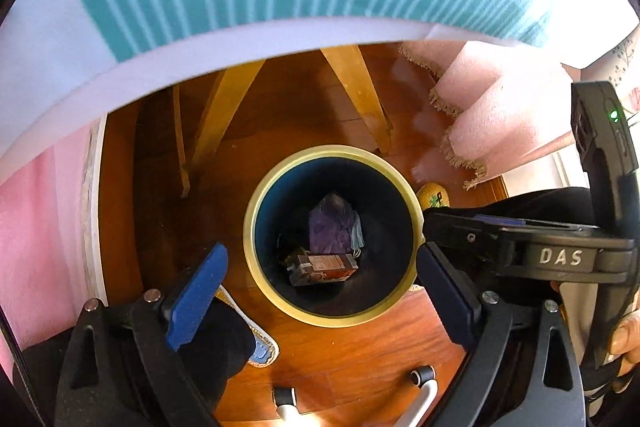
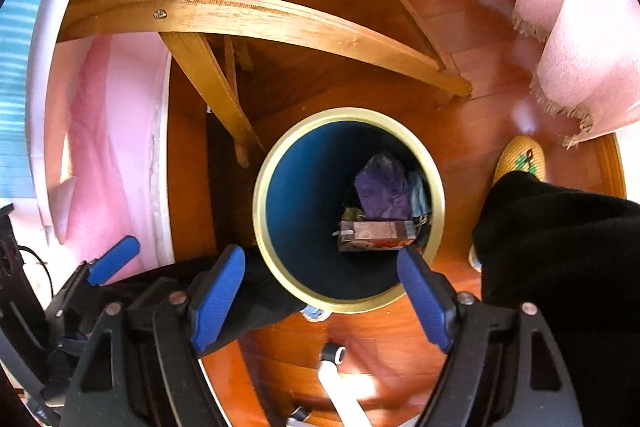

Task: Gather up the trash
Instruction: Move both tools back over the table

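**Both tools spread wide above the bin**

The bin stands on the wooden floor, just beside the wooden legs. At its bottom lie a purple wrapper and a brown carton, touching. The left tool and the right tool hang over the bin's near rim, each wide apart and holding nothing. A yellow slipper sits right of the bin.

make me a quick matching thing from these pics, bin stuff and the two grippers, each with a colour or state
Things:
1. trash bin
2. crumpled wrapper
3. flat carton
4. left gripper

Matches:
a. purple
b. open, nothing between its fingers
c. blue inside, pale yellow rim
d. brownish, lying on its side at the bottom

Pairs: 1-c, 2-a, 3-d, 4-b

The right gripper is open too.
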Available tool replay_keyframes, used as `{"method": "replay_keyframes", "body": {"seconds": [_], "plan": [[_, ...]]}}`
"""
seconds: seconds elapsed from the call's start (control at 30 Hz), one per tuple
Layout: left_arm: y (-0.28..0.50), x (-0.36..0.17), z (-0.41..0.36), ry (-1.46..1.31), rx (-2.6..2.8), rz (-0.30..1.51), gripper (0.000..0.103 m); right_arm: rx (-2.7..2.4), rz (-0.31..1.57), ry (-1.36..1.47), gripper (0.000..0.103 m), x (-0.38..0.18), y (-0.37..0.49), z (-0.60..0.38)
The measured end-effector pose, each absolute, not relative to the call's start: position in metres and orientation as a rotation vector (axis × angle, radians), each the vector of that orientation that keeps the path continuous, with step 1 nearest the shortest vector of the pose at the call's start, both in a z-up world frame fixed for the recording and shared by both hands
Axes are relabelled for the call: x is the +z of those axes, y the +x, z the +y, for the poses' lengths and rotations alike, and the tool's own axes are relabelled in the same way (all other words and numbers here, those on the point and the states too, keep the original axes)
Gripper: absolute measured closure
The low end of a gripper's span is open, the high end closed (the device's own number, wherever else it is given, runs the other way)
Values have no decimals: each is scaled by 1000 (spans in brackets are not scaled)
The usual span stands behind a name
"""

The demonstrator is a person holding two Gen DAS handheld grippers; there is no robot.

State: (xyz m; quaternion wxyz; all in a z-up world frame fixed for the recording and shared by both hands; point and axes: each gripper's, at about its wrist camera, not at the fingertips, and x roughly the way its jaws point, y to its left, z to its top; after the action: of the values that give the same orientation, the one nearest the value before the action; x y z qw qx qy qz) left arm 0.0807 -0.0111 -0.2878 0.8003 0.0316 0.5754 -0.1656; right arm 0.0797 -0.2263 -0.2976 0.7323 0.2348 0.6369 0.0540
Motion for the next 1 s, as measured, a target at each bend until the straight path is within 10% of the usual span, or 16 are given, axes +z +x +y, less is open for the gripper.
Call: {"method": "replay_keyframes", "body": {"seconds": [1.0], "plan": [[31, -183, 17, 86, -384, 1064, 9, 360, 1344, 130, 24, -193, 36, -202]]}}
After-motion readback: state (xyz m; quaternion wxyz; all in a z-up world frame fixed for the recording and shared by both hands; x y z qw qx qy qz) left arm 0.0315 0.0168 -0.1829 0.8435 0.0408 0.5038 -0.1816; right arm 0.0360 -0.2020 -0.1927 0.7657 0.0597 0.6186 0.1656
